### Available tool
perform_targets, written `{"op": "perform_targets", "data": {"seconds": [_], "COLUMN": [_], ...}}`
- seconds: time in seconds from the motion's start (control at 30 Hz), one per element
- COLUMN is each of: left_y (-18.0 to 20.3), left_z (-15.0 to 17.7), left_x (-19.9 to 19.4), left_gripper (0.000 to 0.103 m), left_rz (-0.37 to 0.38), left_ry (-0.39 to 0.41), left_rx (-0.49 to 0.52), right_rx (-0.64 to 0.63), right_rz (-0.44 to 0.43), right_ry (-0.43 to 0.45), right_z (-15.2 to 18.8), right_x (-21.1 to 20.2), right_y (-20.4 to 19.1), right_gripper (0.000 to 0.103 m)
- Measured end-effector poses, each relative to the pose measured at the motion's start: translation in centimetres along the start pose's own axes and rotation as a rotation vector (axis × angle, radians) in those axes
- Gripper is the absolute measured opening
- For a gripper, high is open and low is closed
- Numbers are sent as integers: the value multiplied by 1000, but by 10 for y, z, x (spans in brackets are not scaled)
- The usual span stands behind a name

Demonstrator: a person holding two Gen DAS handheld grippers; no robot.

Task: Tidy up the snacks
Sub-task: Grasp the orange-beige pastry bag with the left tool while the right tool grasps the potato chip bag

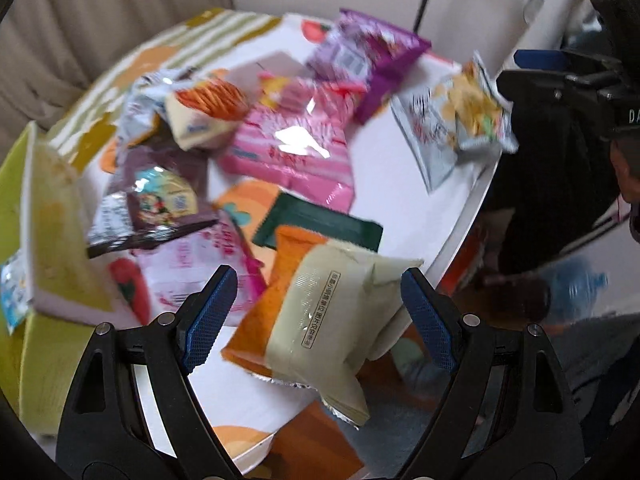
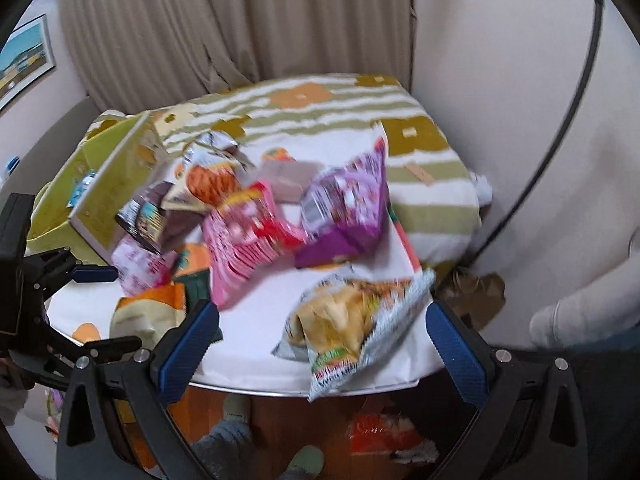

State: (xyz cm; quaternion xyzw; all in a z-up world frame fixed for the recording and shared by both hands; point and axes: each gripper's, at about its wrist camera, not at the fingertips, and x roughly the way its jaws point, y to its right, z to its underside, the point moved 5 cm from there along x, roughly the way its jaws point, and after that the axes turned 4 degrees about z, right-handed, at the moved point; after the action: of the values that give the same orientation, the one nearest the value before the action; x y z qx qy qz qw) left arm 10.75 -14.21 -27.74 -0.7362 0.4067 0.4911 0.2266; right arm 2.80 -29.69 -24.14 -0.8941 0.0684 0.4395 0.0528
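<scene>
Several snack packets lie in a heap on a white round table (image 1: 384, 184). In the left wrist view my left gripper (image 1: 320, 312) is open, its jaws either side of an orange and cream packet (image 1: 320, 320) at the table's near edge, not closed on it. In the right wrist view my right gripper (image 2: 320, 344) is open, just in front of a silver chip bag (image 2: 352, 320) at the table edge. A pink packet (image 2: 244, 240), a purple bag (image 2: 344, 208) and the yellow-green box (image 2: 108, 192) lie behind. The left gripper (image 2: 96, 308) shows at the left.
A striped green and white cloth (image 2: 328, 112) covers the far part of the table, before a beige curtain (image 2: 240, 20). A red packet (image 2: 384, 436) lies on the floor below the table edge. The person's feet (image 2: 304, 460) show beneath. A black cable (image 2: 560, 120) runs down the right wall.
</scene>
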Motion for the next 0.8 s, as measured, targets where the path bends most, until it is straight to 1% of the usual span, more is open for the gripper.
{"op": "perform_targets", "data": {"seconds": [0.1, 0.2, 0.3, 0.33, 0.43, 0.5, 0.6, 0.63, 0.8], "left_y": [-1, -6, -9, -10, -11, -8, -4, -4, -11], "left_z": [2, 6, 9, 9, 9, 10, 9, 8, 3], "left_x": [14, 25, 32, 35, 39, 43, 45, 45, 45], "left_gripper": [83, 82, 82, 81, 77, 71, 66, 62, 59], "left_rz": [44, 68, 116, 144, 185, 199, 207, 215, 215], "left_ry": [-36, -70, -80, -89, -108, -124, -130, -131, -124], "left_rx": [-3, 5, 3, -4, 12, 35, 66, 65, 28], "right_rx": [41, 83, 116, 127, 154, 172, 196, 202, 222], "right_rz": [4, 11, 20, 26, 34, 46, 54, 55, 74], "right_ry": [-36, -65, -84, -90, -99, -106, -107, -108, -111], "right_z": [9, 17, 22, 23, 23, 24, 23, 23, 20], "right_x": [11, 21, 30, 33, 39, 44, 48, 50, 59], "right_y": [4, 5, 6, 6, 6, 6, 7, 7, 8], "right_gripper": [103, 103, 103, 103, 103, 103, 103, 103, 103]}}
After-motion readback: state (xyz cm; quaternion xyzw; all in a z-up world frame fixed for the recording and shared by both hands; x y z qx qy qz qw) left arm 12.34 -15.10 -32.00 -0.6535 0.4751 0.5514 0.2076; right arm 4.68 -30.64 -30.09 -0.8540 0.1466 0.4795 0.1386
